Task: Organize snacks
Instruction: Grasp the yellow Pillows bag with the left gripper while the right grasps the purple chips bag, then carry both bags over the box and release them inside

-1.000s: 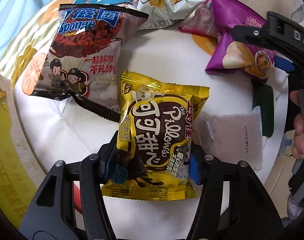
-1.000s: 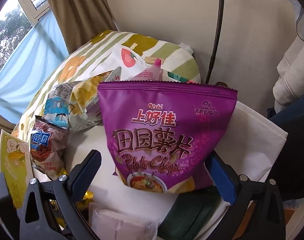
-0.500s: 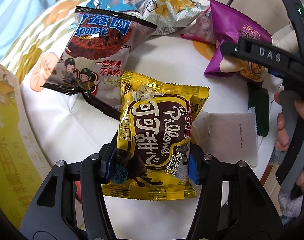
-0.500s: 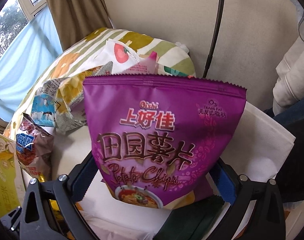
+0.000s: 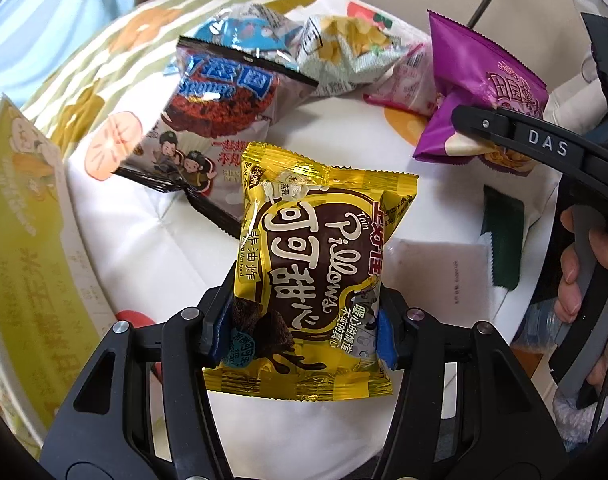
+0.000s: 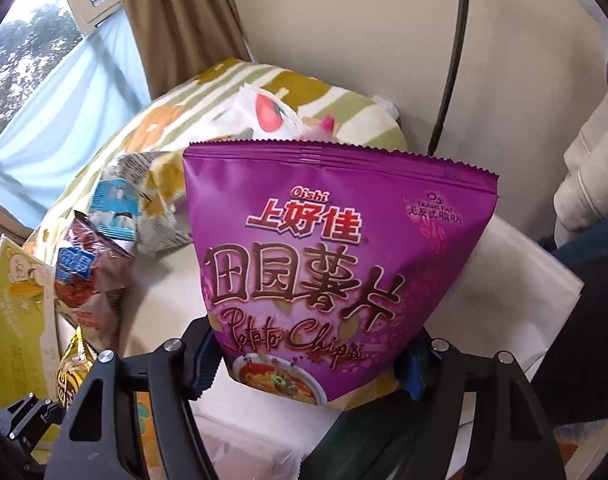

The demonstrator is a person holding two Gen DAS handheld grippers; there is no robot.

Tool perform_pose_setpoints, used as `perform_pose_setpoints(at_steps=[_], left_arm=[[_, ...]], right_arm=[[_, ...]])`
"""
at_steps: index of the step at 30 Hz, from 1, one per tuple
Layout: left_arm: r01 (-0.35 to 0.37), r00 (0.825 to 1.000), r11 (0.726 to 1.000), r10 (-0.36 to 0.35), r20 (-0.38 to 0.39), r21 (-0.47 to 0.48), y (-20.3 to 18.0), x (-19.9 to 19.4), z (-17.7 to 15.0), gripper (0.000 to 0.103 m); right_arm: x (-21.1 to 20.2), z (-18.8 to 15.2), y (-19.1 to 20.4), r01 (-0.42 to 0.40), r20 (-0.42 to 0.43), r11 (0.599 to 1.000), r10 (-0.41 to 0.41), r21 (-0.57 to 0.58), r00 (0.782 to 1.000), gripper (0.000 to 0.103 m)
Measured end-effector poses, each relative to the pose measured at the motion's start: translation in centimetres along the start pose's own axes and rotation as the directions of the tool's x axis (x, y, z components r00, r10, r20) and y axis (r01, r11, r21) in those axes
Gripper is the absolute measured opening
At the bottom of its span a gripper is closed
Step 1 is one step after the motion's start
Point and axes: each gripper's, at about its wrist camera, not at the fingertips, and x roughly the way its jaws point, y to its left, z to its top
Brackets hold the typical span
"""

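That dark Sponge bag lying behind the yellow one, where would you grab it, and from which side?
Probably by the crimped bottom seal of the Sponge bag, coming in from the near side. That flat edge points toward the camera and lies exposed on the white cushion, while its top end is tucked under the blue bag. The puffed middle looks too wide and slippery for two fingers.

The purple chip bag [image 6: 336, 280] hides the pink packet [image 6: 326, 126] behind it; the yellow box [image 5: 23, 264] beside is cut off.
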Motion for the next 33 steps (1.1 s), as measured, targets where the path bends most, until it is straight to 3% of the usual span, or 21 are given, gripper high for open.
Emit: perform_pose_setpoints(at_steps=[8, 12, 16, 25, 29, 33], left_arm=[[-0.036, 0.995, 0.996, 0.043, 0.090, -0.085, -0.7, -4.5, 0.8, 0.052], [-0.074, 0.981, 0.985, 0.100, 0.165, -0.157, -0.7, -8.0, 1.2, 0.052], [-0.129, 0.955, 0.958, 0.190, 0.230, -0.255, 0.0, -11.5, 0.8, 0.052], [-0.241, 0.882, 0.845, 0.396, 0.257, -0.477, 4.2, -18.8, -3.1, 0.052], [-0.266, 0.858, 0.791, 0.455, 0.238, -0.551, 7.7, -20.9, -5.7, 0.052], [-0.287, 0.848, 0.749, 0.489, 0.206, -0.597, 12.2, -22.0, -8.3, 0.052]], right_arm=[[-3.1, 1.3, 0.5, -0.064, 0.003, 0.995, 0.065, -0.077, 0.998, 0.066], [-5.8, 2.3, 1.5, -0.115, 0.011, 0.979, 0.119, -0.167, 0.993, 0.066], [-8.3, 3.2, 3.1, -0.147, 0.025, 0.948, 0.161, -0.283, 0.987, 0.066], [-12.5, 3.1, 9.9, -0.309, -0.023, 0.783, 0.354, -0.540, 0.935, 0.066], [-14.1, 1.7, 14.3, -0.377, -0.064, 0.703, 0.428, -0.603, 0.901, 0.066], [-14.8, -0.1, 19.0, -0.422, -0.102, 0.636, 0.477, -0.646, 0.873, 0.066]])
